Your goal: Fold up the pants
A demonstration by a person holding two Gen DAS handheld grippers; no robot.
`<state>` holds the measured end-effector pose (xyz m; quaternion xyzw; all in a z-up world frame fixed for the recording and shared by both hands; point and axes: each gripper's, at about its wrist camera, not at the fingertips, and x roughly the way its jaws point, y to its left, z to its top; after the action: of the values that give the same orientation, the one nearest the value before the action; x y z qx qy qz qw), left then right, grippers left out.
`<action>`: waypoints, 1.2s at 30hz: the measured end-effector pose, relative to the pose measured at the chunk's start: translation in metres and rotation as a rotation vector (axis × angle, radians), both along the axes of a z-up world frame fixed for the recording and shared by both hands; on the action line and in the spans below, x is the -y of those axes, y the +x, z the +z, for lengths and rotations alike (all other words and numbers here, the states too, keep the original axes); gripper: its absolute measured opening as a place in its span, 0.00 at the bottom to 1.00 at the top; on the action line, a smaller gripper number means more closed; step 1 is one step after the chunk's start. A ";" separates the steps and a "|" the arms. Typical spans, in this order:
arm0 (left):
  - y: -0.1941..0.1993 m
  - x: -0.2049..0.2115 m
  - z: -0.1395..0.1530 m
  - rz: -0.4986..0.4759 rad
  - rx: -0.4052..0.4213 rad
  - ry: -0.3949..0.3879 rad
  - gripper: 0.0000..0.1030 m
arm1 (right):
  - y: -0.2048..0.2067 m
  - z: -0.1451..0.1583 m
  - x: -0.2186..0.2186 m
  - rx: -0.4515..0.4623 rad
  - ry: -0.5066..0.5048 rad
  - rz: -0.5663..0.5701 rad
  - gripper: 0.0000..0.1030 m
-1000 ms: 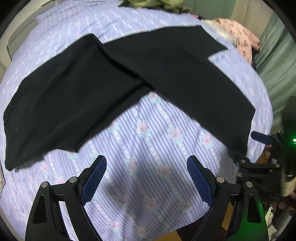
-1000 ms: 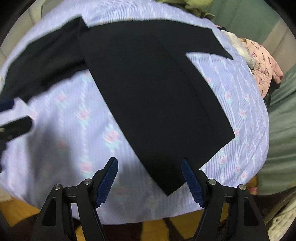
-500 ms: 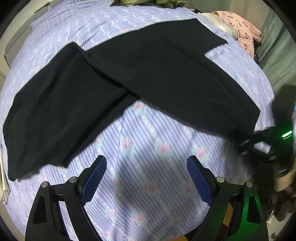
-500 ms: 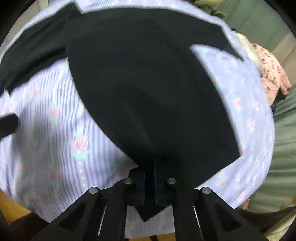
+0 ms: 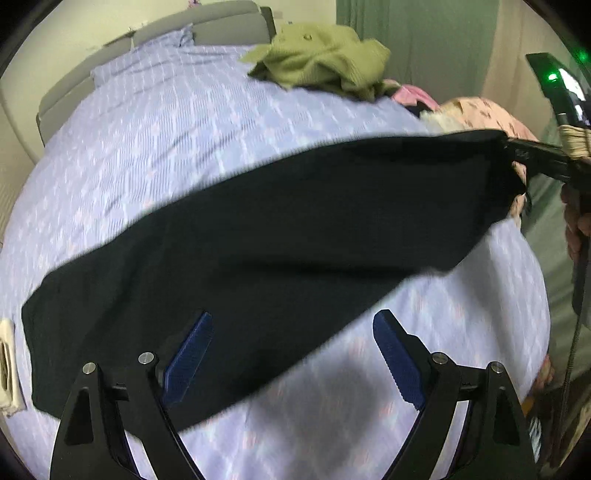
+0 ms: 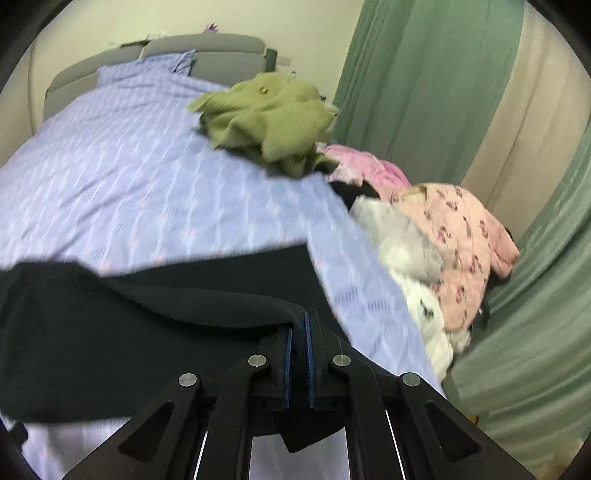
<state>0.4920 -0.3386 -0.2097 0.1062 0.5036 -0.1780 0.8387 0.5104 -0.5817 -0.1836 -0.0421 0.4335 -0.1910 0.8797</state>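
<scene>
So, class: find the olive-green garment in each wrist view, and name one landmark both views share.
Left wrist view: the olive-green garment lies crumpled at top centre, on the far side of the bed.
Right wrist view: it sits upper centre, beside the green curtain.
Shared landmark: the grey headboard.

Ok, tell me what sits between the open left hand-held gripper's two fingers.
In the left wrist view, the left hand-held gripper frames black pants on its left side and striped bedsheet on its right; neither pad touches them.

Green sweater (image 6: 269, 118), pink jacket (image 6: 465, 240) on bed (image 6: 110, 177).
</scene>
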 end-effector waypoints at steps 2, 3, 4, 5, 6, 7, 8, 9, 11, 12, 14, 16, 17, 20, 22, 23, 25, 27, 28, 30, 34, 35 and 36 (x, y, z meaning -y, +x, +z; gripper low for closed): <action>0.022 0.012 0.003 0.010 0.017 -0.002 0.86 | 0.034 -0.007 0.008 -0.009 0.007 0.010 0.06; 0.034 0.019 0.005 0.020 0.033 -0.005 0.86 | 0.047 -0.011 0.009 -0.019 0.006 0.014 0.06; 0.041 0.023 0.006 0.026 0.041 -0.007 0.86 | 0.062 -0.020 0.018 -0.036 0.002 0.026 0.06; 0.048 0.028 0.006 0.031 0.047 -0.009 0.86 | 0.072 -0.027 0.021 -0.049 -0.002 0.033 0.06; 0.056 0.035 0.004 0.038 0.053 -0.009 0.86 | 0.087 -0.036 0.024 -0.065 -0.011 0.041 0.06; 0.061 0.039 0.002 0.040 0.056 -0.006 0.86 | 0.098 -0.044 0.028 -0.082 -0.016 0.051 0.06; 0.065 0.043 0.000 0.043 0.060 0.001 0.86 | 0.109 -0.054 0.029 -0.100 -0.020 0.059 0.06; 0.070 0.049 -0.003 0.049 0.062 0.013 0.86 | 0.119 -0.063 0.031 -0.118 -0.022 0.068 0.06; 0.077 0.058 -0.010 0.051 0.059 0.024 0.86 | 0.138 -0.083 0.034 -0.157 -0.024 0.084 0.06; 0.078 0.062 -0.013 0.050 0.058 0.032 0.86 | 0.145 -0.092 0.036 -0.174 -0.028 0.090 0.07; 0.080 0.066 -0.018 0.052 0.058 0.051 0.86 | 0.157 -0.106 0.041 -0.206 -0.007 0.098 0.19; 0.082 0.069 -0.021 0.057 0.059 0.067 0.86 | 0.157 -0.105 0.051 -0.190 0.000 0.060 0.49; 0.082 0.069 -0.021 0.061 0.057 0.067 0.86 | 0.154 -0.100 0.057 -0.166 0.004 0.040 0.55; 0.082 0.072 -0.021 0.070 0.050 0.064 0.86 | 0.127 -0.076 0.079 -0.061 -0.008 -0.027 0.64; 0.081 0.074 -0.020 0.073 0.050 0.055 0.86 | 0.104 -0.068 0.097 -0.026 0.010 -0.069 0.64; 0.081 0.076 -0.021 0.071 0.049 0.049 0.86 | 0.094 -0.066 0.104 -0.013 0.046 -0.078 0.64; 0.080 0.083 -0.023 0.060 0.054 0.049 0.86 | 0.069 -0.067 0.117 0.004 0.169 -0.087 0.63; 0.078 0.092 -0.028 0.039 0.062 0.059 0.86 | 0.047 -0.077 0.122 0.001 0.264 -0.105 0.63; 0.078 0.096 -0.031 0.028 0.061 0.065 0.86 | 0.040 -0.082 0.122 -0.001 0.287 -0.110 0.62; 0.078 0.105 -0.037 0.007 0.056 0.078 0.86 | 0.029 -0.096 0.118 -0.010 0.332 -0.111 0.58; 0.077 0.117 -0.043 -0.021 0.050 0.089 0.86 | 0.028 -0.128 0.115 -0.038 0.425 -0.117 0.46; 0.077 0.120 -0.043 -0.026 0.053 0.090 0.86 | 0.029 -0.134 0.118 -0.035 0.452 -0.132 0.46; 0.076 0.122 -0.042 -0.031 0.056 0.090 0.86 | 0.030 -0.140 0.121 -0.034 0.489 -0.151 0.46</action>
<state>0.5677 -0.4608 -0.2520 0.1568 0.4856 -0.1652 0.8440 0.5407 -0.7025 -0.3238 0.2011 0.4834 -0.1449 0.8396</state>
